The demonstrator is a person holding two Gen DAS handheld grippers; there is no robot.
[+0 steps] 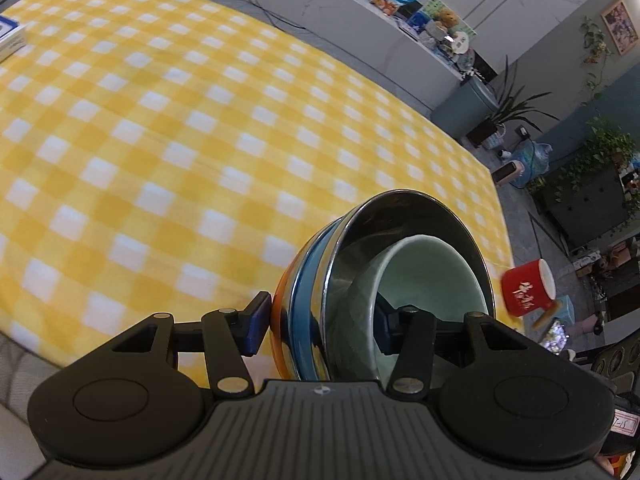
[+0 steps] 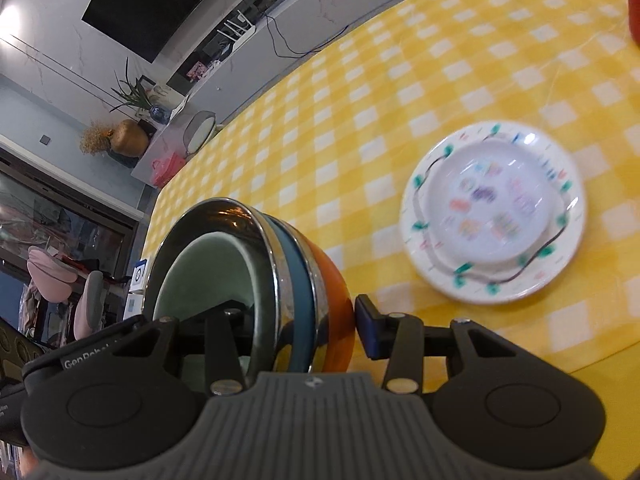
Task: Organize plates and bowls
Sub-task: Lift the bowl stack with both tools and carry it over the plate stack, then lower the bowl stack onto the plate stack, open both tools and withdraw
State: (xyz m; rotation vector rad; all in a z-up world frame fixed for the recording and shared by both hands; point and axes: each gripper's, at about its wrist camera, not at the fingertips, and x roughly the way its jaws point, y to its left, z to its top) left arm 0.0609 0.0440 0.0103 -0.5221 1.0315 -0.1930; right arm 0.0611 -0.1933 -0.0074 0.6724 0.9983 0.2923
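A nested stack of bowls (image 1: pixel 360 248) hangs tilted above the yellow checked tablecloth (image 1: pixel 160 140): orange outermost, then blue, then shiny steel, with a pale green bowl (image 1: pixel 428 276) inside. My left gripper (image 1: pixel 320 326) is shut on one wall of the stack, one pad on the orange outside and the other inside the green bowl. My right gripper (image 2: pixel 300 324) is shut on the opposite wall of the bowl stack (image 2: pixel 192 224) in the same way. A small patterned plate (image 2: pixel 494 208) lies on a larger plate (image 2: pixel 416 216) on the cloth, right of the bowls.
A red mug (image 1: pixel 524 292) shows just right of the bowls near the table's edge. A blue-and-white box (image 1: pixel 10 38) lies at the cloth's far left. Beyond the table are a counter with packets, plants and chairs.
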